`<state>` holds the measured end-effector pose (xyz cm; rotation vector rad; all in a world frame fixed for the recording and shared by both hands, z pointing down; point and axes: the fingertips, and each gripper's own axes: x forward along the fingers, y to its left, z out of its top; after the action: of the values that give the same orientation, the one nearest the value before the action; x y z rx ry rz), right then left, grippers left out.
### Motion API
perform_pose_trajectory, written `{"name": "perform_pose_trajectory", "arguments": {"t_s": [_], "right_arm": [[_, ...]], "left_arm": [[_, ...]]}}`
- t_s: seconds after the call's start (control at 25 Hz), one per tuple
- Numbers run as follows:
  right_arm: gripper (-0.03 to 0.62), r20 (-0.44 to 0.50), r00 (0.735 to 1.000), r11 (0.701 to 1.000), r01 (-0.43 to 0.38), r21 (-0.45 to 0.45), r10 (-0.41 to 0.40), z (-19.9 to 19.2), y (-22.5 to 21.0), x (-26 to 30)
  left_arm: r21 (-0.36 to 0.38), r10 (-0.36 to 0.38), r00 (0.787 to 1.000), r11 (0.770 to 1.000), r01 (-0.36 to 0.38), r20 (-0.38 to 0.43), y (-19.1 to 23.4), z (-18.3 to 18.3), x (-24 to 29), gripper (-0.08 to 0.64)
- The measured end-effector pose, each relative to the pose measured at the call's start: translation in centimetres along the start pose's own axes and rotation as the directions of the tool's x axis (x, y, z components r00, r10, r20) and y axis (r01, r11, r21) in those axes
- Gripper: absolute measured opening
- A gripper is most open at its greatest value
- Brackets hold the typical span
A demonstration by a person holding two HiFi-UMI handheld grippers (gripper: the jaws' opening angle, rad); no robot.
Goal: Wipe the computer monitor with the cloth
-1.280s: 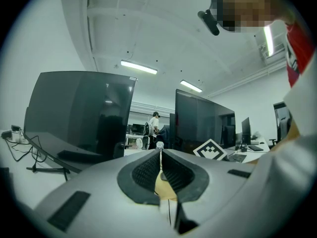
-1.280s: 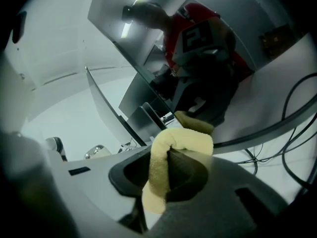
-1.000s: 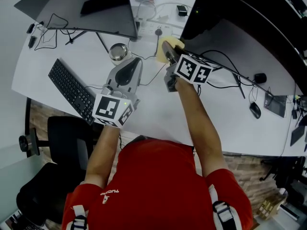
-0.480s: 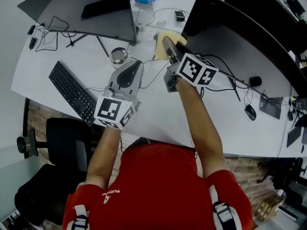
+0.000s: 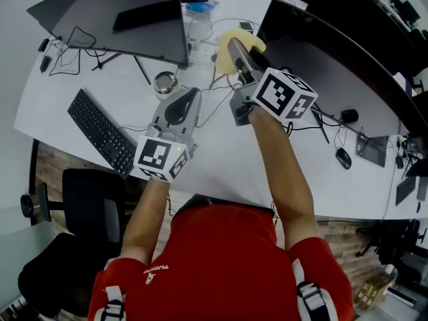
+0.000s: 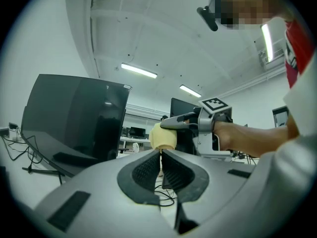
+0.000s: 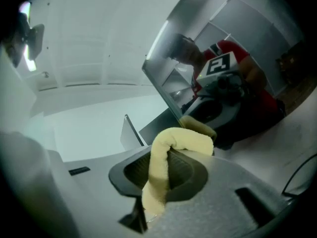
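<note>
My right gripper (image 5: 235,47) is shut on a yellow cloth (image 5: 229,52), raised at the left edge of the dark right-hand monitor (image 5: 334,52). In the right gripper view the cloth (image 7: 174,142) hangs folded between the jaws. It sits close against the glossy screen (image 7: 233,68), which mirrors the gripper; I cannot tell whether it touches. My left gripper (image 5: 189,93) hovers low over the white desk (image 5: 207,159), shut with nothing between its pads (image 6: 148,167). From the left gripper view, the cloth (image 6: 163,136) and the right gripper (image 6: 171,124) show just beyond its tips.
A second dark monitor (image 5: 120,15) stands at the back left. A black keyboard (image 5: 100,129) lies at the left, with a shiny metal cup (image 5: 164,82) behind my left gripper. Cables run under the right monitor, and a mouse (image 5: 338,158) lies at the right. An office chair (image 5: 87,199) is at the lower left.
My right gripper has carried the cloth farther away and up along the right monitor's left edge. The left gripper has hardly moved.
</note>
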<state>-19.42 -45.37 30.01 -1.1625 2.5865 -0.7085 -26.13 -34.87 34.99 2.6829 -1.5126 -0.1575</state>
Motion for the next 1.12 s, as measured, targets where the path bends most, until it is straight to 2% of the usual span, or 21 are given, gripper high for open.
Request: {"name": "perform_pose_trajectory", "arguments": {"t_s": [0.64,0.92,1.12], "right_arm": [[0.061,0.123,0.987,0.988,-0.090,-0.129,0.106,9.9,6.6,-1.0],[0.061,0.159,0.978,0.981,-0.107,-0.163,0.133,11.6,8.4,-2.0],[0.061,0.183,0.970,0.968,-0.120,-0.221,0.162,12.6,9.9,-3.9]], "left_arm": [[0.020,-0.040,0.999,0.999,0.039,0.019,-1.9,1.7,0.4,0.012],[0.038,-0.058,0.998,0.998,0.057,0.037,-2.3,3.0,0.2,0.012],[0.037,-0.077,0.996,0.996,0.075,0.041,-3.2,3.8,0.0,0.012]]}}
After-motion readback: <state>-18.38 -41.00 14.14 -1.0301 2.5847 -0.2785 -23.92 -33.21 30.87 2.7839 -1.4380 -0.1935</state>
